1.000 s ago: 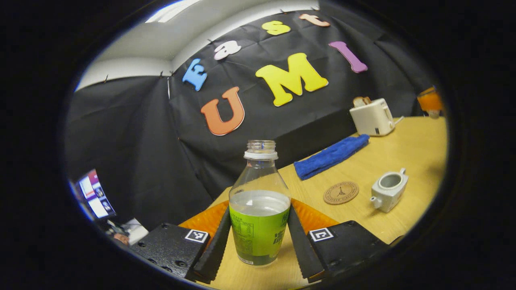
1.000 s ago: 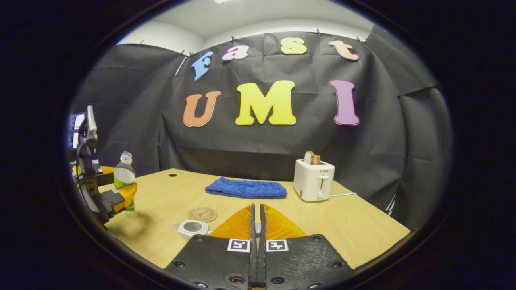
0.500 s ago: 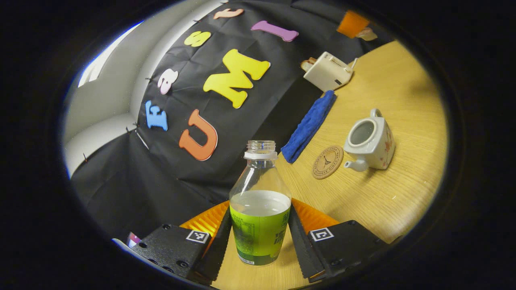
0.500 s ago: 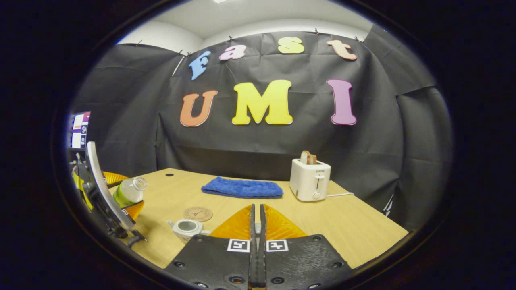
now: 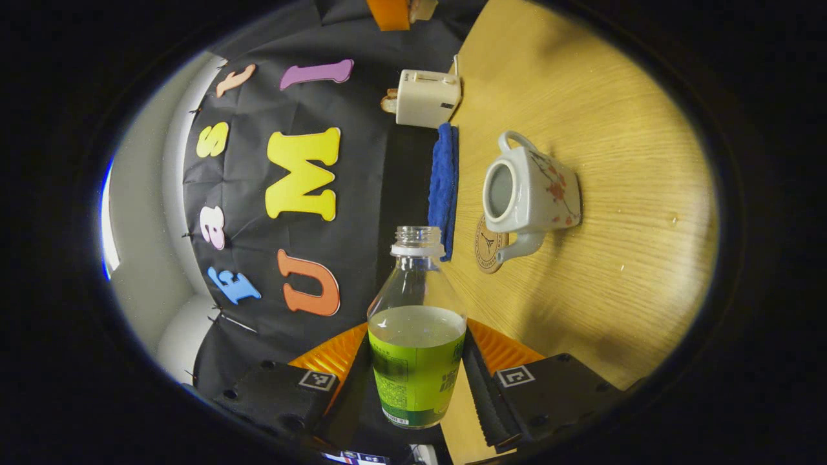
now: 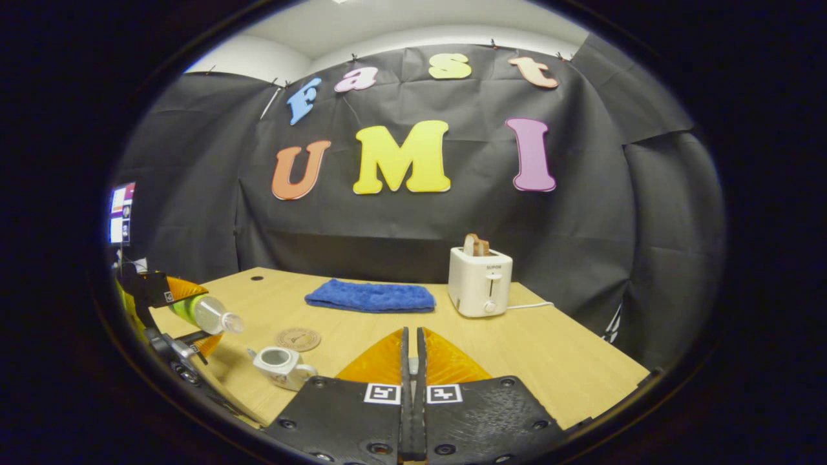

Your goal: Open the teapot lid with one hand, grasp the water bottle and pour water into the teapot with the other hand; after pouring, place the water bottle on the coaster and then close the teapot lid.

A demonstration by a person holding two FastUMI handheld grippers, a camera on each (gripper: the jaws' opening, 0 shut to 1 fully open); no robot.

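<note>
My left gripper is shut on the clear water bottle, which has a green label, no cap and is about half full. The bottle lies tipped almost level, with its mouth toward the white teapot. In the right gripper view the left gripper hangs above and left of the pot. The teapot stands lidless on the table, spout by the round brown coaster. My right gripper is shut above the table, right of the pot; the lid is hidden under its fingers.
A blue towel lies behind the coaster, and a white toaster with bread stands to its right at the back. The wooden table ends close on the right. A lit screen hangs at the far left.
The left gripper has carried the bottle toward the teapot and rolled it from upright to nearly level. The right gripper has stayed shut and shifted slightly.
</note>
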